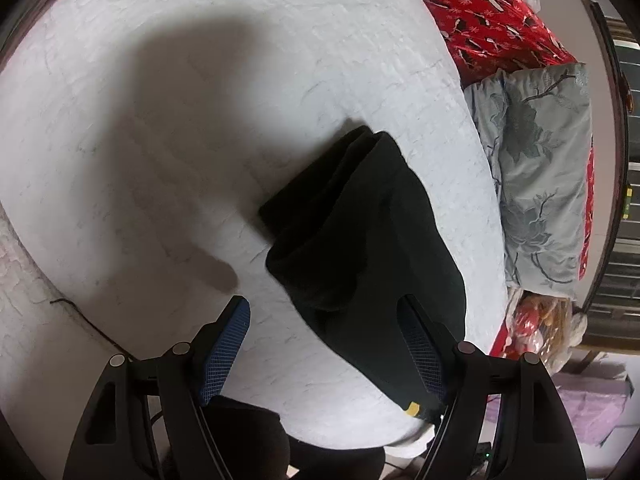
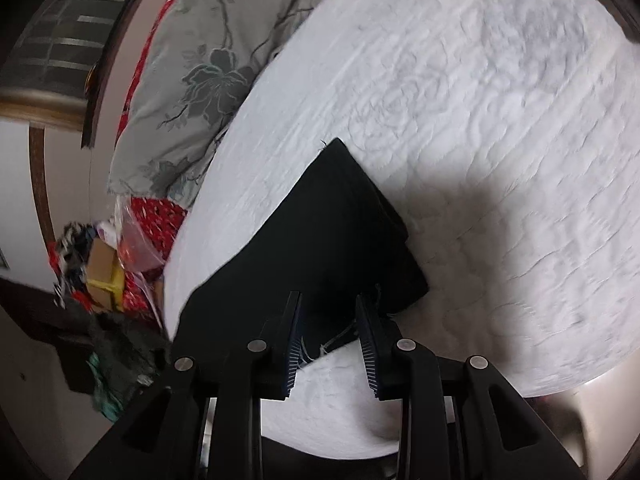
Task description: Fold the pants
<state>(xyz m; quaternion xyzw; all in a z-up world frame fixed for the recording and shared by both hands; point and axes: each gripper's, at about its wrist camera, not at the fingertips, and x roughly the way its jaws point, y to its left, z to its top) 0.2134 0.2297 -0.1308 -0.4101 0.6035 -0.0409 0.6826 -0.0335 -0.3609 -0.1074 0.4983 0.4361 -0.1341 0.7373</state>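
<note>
Pants (image 1: 372, 232) folded compact on bed (image 1: 200, 40), both left tongs (image 1: 324, 304) and right tongs (image 2: 328, 300) spread, empty, likely released after folding.

The white bedspread (image 1: 200, 120) lay bare to the left of the black pants (image 1: 372, 220), leaving open passage there. In the right wrist view, bare bedspread (image 2: 500, 140) also extended beyond and to the right of the pants (image 2: 332, 232). The side toward the bed edge was bounded by a grey floral pillow (image 1: 536, 184) and red patterned bedding (image 1: 492, 20), near the pants.
</note>
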